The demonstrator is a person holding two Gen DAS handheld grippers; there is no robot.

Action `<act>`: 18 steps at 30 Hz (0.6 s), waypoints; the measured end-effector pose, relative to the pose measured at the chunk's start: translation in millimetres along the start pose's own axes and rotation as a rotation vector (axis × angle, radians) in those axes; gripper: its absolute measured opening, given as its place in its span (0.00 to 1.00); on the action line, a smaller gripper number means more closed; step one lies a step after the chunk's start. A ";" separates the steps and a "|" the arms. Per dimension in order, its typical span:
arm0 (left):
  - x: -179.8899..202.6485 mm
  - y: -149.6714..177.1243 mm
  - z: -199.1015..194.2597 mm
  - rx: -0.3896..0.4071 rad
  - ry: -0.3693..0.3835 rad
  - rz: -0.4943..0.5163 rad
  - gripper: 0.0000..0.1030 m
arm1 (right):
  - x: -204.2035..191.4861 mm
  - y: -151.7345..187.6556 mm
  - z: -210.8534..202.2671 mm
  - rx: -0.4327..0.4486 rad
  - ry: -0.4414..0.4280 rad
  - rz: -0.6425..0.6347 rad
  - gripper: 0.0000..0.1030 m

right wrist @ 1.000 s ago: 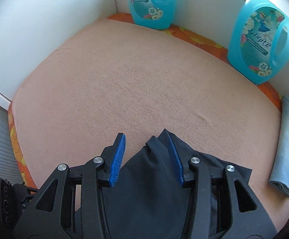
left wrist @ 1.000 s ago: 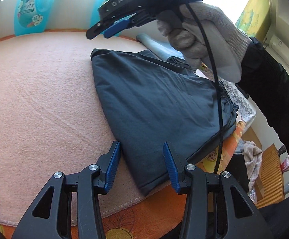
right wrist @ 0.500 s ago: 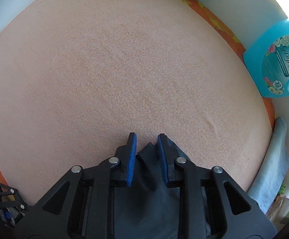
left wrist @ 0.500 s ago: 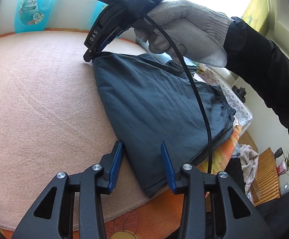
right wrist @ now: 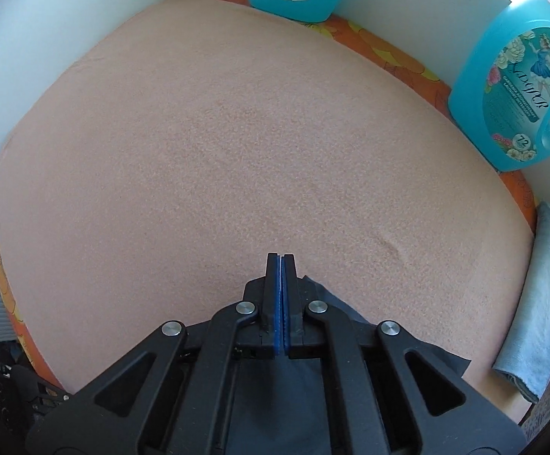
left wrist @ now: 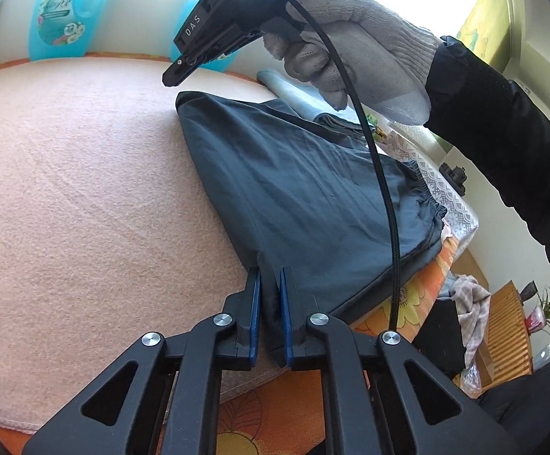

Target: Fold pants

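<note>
On the pink towel (left wrist: 66, 189), my left gripper (left wrist: 270, 284) is pinching the dark pants (left wrist: 305, 197) at their near corner. My right gripper (right wrist: 282, 265) is clamping fully closed at their far corner; whether fabric is caught, I cannot tell.

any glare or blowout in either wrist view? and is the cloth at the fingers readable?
Left wrist: window behind the gloved hand blown out white; pants evenly lit, the fold between the left gripper pads sharp. Right wrist: soft light, no glare, strong fisheye bend; right gripper pads pressed together, hiding most of the cloth.

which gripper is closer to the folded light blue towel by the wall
Right. The right gripper is at the far corner of the pants, with the towel just beyond it. The left gripper clamps the near corner, across the pants from the towel.
</note>
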State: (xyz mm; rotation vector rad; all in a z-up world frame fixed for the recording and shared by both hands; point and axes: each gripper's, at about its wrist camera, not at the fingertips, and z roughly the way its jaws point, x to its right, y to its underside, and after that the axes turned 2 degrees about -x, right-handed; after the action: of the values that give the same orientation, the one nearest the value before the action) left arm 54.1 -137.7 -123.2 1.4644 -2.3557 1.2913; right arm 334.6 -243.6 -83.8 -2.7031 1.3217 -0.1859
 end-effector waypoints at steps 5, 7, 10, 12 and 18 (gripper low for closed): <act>-0.5 -0.3 1.1 0.000 0.003 -0.005 0.08 | -12.0 1.5 10.3 -0.045 0.032 -0.032 0.30; -0.7 0.0 0.8 0.000 0.001 -0.004 0.08 | -10.7 1.9 15.5 -0.067 0.060 -0.045 0.30; -0.8 -0.3 1.1 0.000 0.002 -0.002 0.08 | -9.5 4.4 21.3 -0.079 0.077 -0.044 0.05; 0.2 -0.3 0.3 0.003 0.001 0.000 0.08 | -8.7 7.0 19.9 -0.062 0.091 -0.037 0.03; 6.2 2.1 -3.5 0.022 0.016 0.022 0.06 | 16.2 16.8 -24.2 0.077 0.005 0.122 0.01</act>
State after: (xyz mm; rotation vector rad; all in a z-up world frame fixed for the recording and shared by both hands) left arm 47.9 -139.2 -119.4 1.4323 -2.3622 1.3328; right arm 327.5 -268.1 -61.9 -2.5510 1.4446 -0.2265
